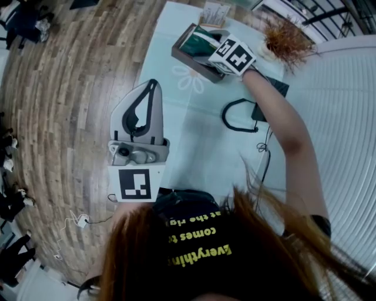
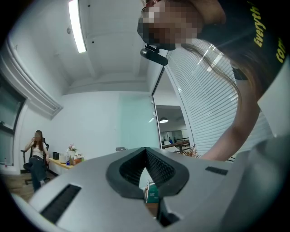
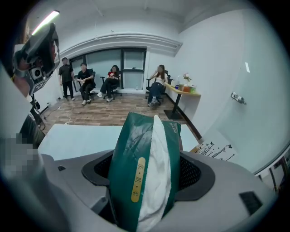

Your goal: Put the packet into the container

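Note:
A green packet [image 3: 145, 172] with a white middle is clamped between the jaws of my right gripper [image 3: 152, 156], which is shut on it. In the head view the right gripper [image 1: 218, 48] holds the packet [image 1: 198, 40] tilted over the brown container [image 1: 187, 59] at the table's far side. Whether the packet touches the container's floor is hidden. My left gripper [image 1: 153, 87] hovers over the table's left edge, jaws shut, nothing between them. Through the left gripper [image 2: 146, 153] I glimpse the packet [image 2: 152, 192] and container [image 2: 152, 209].
A looped black cable [image 1: 238, 116] and a dark flat device [image 1: 269, 99] lie right of the container. A dried plant [image 1: 288, 36] and a white card [image 1: 216, 12] stand at the far edge. The pale tablecloth [image 1: 200, 147] meets wood floor [image 1: 70, 76] on the left. Several people sit far off.

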A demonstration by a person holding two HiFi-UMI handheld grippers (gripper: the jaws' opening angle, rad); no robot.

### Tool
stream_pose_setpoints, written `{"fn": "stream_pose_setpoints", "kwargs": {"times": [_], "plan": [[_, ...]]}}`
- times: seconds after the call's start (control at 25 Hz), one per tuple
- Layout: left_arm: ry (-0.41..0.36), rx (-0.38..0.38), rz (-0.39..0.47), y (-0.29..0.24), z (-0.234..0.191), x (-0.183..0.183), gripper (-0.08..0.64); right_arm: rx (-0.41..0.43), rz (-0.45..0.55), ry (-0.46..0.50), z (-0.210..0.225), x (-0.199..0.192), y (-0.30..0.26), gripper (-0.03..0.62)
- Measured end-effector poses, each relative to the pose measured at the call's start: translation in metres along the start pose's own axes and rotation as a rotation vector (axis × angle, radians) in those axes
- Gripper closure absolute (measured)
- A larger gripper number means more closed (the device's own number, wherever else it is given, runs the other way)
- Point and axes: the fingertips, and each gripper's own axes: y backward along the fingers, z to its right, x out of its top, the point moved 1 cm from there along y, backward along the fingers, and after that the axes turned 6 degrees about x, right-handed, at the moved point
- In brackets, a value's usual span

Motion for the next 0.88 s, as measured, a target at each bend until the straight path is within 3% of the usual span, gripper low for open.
{"fn": "stream_pose_setpoints", "kwargs": {"times": [0.28, 0.88], "plan": [[0.002, 0.014, -0.004, 0.004, -0.005, -0.002, 0.558, 0.007, -0.051, -0.035, 0.013, -0.009, -0.012, 0.209], [0.035, 0.030, 0.014, 0.013, -0.019, -0.001, 0.558, 0.050, -0.040, -0.189, 0.012, -0.011, -0.013, 0.209]]}}
